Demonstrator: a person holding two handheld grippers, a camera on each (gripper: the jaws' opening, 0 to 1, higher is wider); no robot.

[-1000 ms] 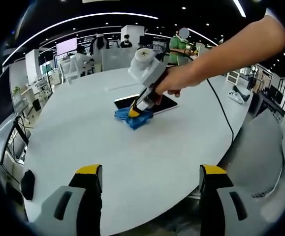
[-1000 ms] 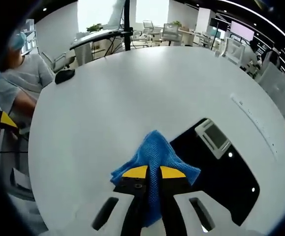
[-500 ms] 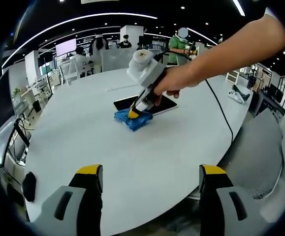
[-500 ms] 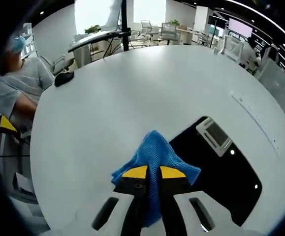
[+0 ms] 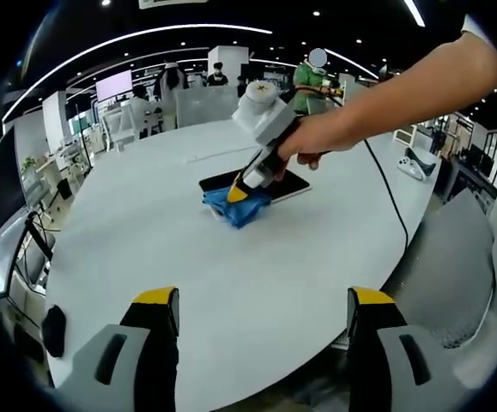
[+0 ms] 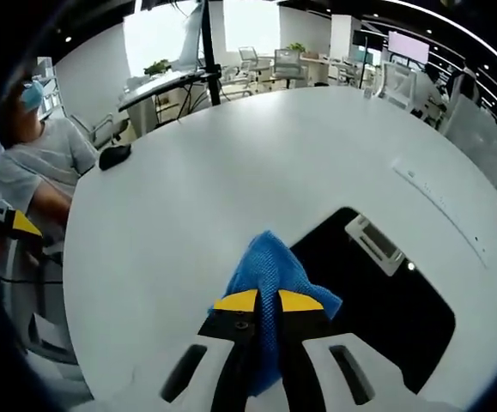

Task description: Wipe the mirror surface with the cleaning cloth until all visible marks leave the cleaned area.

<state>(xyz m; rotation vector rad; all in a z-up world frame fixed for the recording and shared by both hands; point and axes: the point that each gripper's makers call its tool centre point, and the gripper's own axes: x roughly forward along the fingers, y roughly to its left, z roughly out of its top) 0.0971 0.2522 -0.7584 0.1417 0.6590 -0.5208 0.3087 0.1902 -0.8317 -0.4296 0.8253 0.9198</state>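
A dark rectangular mirror (image 5: 278,184) (image 6: 377,296) lies flat on the white round table (image 5: 231,275) (image 6: 231,172). A blue cleaning cloth (image 5: 235,206) (image 6: 269,266) rests at the mirror's near-left edge, partly on the mirror, partly on the table. My right gripper (image 5: 241,192) (image 6: 268,301) is shut on the cloth and presses it down; a person's hand holds that gripper. At the table's near edge, well short of the cloth, my left gripper (image 5: 252,322) stands open with nothing between its jaws.
A black mouse (image 6: 115,155) (image 5: 53,329) lies near the table's edge. A black cable (image 5: 385,193) trails from the right gripper over the table. A seated person in grey (image 6: 38,172) is at the table's left side. Office desks, chairs and people stand behind.
The right gripper has slid the cloth a little further onto the mirror's edge. The left gripper has stayed open in the same place.
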